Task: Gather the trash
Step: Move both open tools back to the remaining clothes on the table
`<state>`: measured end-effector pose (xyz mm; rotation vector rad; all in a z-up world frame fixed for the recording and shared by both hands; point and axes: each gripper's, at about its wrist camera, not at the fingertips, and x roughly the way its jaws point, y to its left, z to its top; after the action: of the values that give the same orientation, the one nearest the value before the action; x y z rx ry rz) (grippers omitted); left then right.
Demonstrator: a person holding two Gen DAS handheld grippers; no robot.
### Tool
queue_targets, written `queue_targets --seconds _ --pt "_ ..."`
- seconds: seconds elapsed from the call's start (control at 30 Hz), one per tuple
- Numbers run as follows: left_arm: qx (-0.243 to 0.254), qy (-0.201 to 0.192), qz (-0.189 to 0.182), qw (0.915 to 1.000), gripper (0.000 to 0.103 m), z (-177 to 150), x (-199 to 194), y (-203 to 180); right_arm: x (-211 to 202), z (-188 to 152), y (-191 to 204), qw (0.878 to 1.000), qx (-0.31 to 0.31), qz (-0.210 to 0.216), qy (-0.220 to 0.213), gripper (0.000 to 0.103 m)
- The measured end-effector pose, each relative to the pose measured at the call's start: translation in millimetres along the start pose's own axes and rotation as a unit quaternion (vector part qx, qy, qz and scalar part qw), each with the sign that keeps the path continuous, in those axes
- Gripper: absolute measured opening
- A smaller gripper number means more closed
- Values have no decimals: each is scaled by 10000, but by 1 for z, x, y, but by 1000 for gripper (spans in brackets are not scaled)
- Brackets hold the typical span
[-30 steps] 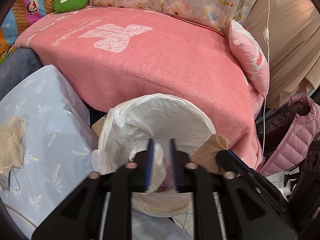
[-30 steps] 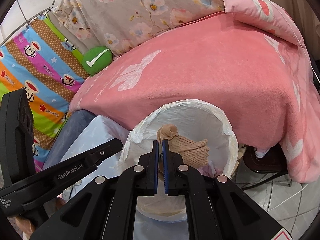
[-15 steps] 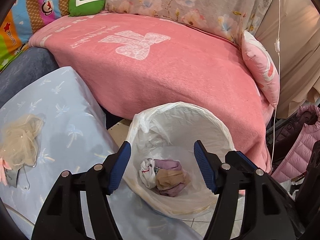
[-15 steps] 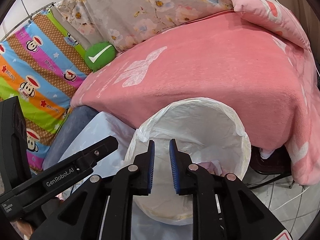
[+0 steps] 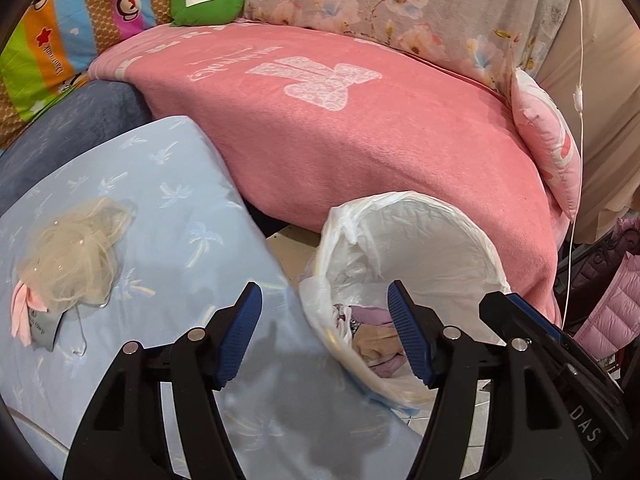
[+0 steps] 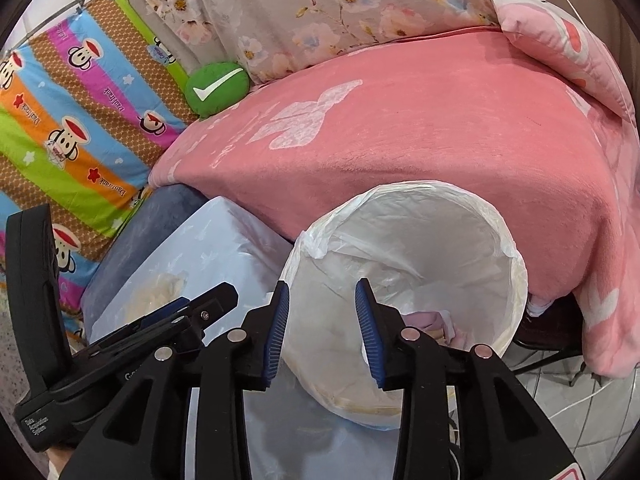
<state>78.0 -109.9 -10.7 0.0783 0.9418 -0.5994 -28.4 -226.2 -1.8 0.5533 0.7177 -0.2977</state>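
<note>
Blue-padded left gripper fingers wide apart, empty, right gripper fingers just opening, empty, over white-lined bin

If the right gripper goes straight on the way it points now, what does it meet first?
Most likely the white liner of the trash bin. The right gripper is open with nothing between its fingers, and the bin's mouth lies straight ahead. Depth is hard to judge.

The crumpled items at the bottom of the lined bin are partly hidden by the bin's near rim and by one finger of the left gripper. In the right wrist view only a pink-and-tan scrap shows. The tag under the tulle bundle is too small to read.
</note>
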Motion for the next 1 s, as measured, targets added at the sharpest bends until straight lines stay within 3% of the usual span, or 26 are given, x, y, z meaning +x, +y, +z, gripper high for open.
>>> queue_targets --seconds 0.33,0.53,0.67,1.0 --pt "-210 -59 290 9993 62 -11 -14 31 10 -15 27 9992 -324 30 220 36" --pt "-401 -84 474 9980 63 -17 -21 57 20 -23 53 9978 -559 117 343 45" --pt "-599 -121 582 9964 69 -23 -26 76 27 -30 73 9962 -730 185 431 49" --pt "-865 -223 1041 9905 74 -45 -45 131 48 -51 123 9901 -1130 403 729 50"
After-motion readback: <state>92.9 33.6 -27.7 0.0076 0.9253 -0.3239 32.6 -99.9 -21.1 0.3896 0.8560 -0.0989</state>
